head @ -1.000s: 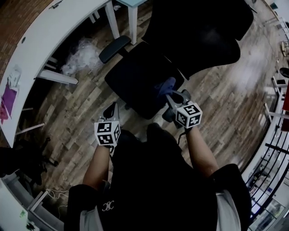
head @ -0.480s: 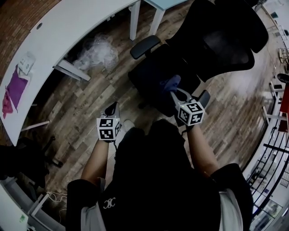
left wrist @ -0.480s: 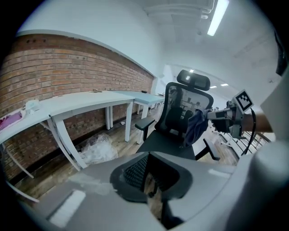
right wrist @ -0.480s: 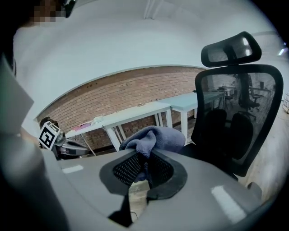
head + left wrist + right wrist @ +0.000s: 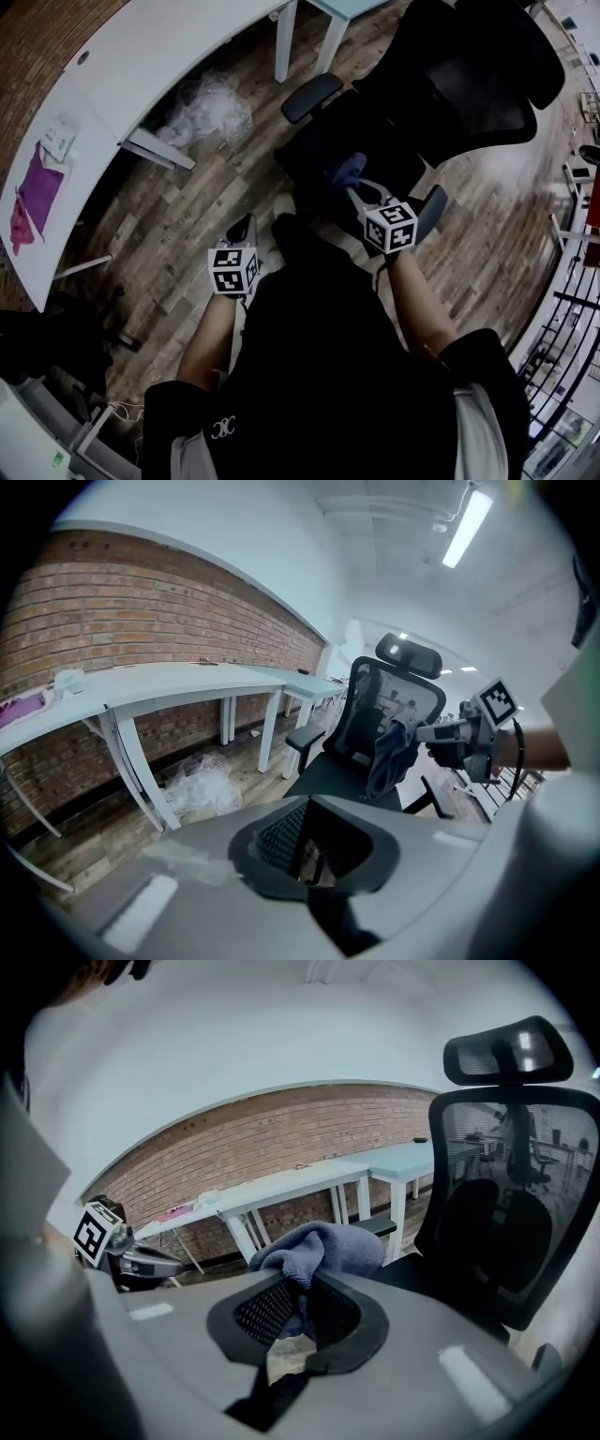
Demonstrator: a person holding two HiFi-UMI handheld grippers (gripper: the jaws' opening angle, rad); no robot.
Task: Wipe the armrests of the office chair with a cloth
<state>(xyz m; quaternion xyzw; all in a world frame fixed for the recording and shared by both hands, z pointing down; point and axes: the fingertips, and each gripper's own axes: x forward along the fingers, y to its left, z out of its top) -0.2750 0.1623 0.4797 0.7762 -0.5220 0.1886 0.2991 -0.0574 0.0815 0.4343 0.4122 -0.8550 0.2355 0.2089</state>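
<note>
Cloth held over the chair seat

Nearest the person, the left gripper (image 5: 242,228) is closed and empty above the plank floor (image 5: 187,225). The right gripper (image 5: 359,194) pinches the blue cloth (image 5: 345,172), which hangs lengthwise downward over the office chair (image 5: 450,84) seat, between its armrests (image 5: 312,97). Beyond stand a white desk (image 5: 141,66) and a brick wall (image 5: 141,602)

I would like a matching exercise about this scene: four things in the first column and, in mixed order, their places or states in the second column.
Column 1
1. blue cloth
2. left claw
3. clear plastic wrap
4. purple cloth

Column 2
A. lying on the white desk
B. empty, above the wooden floor
C. gripped by the right claw
D. on the floor, by the desk legs

Pairs: 1-C, 2-B, 3-D, 4-A
</note>
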